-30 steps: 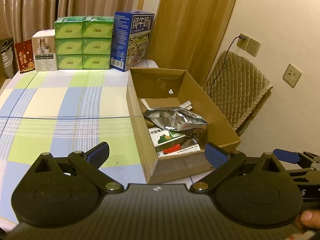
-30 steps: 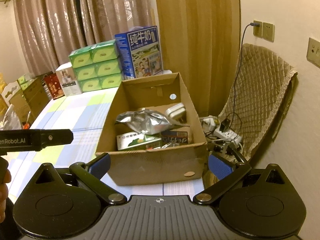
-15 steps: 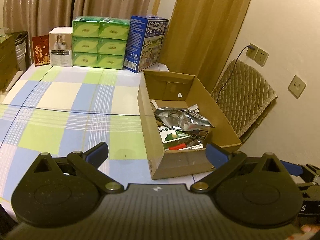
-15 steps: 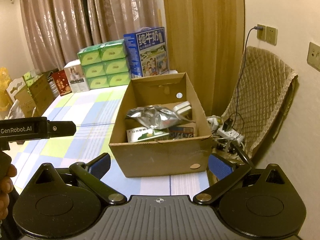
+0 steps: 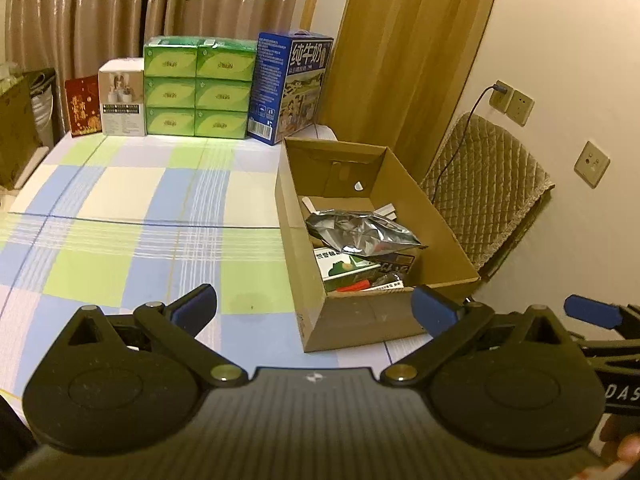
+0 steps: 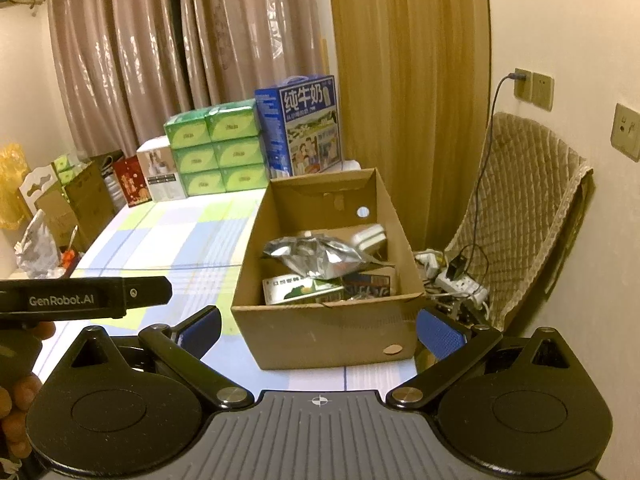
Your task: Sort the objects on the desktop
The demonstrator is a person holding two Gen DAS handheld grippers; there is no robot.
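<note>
You have the bench (image 5: 120, 216) with its checked cloth almost bare in front of you, and this suggests that the sorting is nearly finished or finished. The landmark here is the cardboard box (image 5: 360, 320), which stands at the right edge of the bench. Behind the box, along the far edge, you see a tidy row: the blue milk carton (image 5: 290, 84) nearest to the box, then the stack of green tissue packs (image 5: 198, 88), then a white box (image 5: 122, 98) and a red card (image 5: 82, 106) farthest from it. Inside the box lie the loose things: a silver foil bag (image 5: 360, 234) on top, a green and white packet (image 5: 344, 266) under it toward the near wall, and some smaller items that I cannot name surely. I see no loose object on the cloth to the left of the box, so little seems to be left for you. Your left claw (image 5: 314, 306) is spread wide and carries nothing; it hangs before the near wall of the box. Your right claw (image 6: 318, 328) is also spread and empty, facing the same near wall.
</note>
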